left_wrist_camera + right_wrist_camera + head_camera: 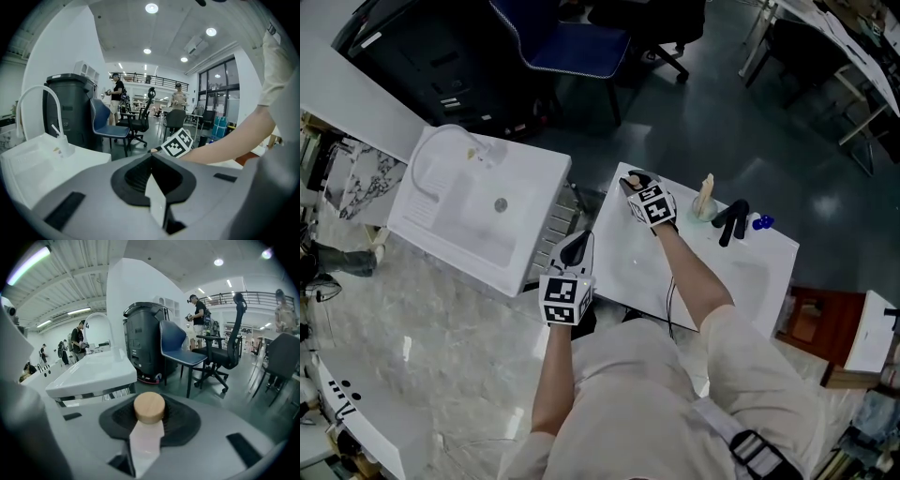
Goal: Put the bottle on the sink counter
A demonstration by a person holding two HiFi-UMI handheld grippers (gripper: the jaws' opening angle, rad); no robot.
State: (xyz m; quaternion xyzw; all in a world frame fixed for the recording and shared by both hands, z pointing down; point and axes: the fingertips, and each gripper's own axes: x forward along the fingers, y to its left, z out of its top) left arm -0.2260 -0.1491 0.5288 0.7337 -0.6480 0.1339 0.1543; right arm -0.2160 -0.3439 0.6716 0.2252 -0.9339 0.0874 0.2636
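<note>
Right fingers: clamped on bottle, cap up, arm outstretched over table corner.
Left fingers: pressed together, empty, low between sink and table.

Cream short-sleeved shirt; dark buckled strap, lower right of frame. Left claw and right claw: grey, with black-and-white marker cubes.
</note>
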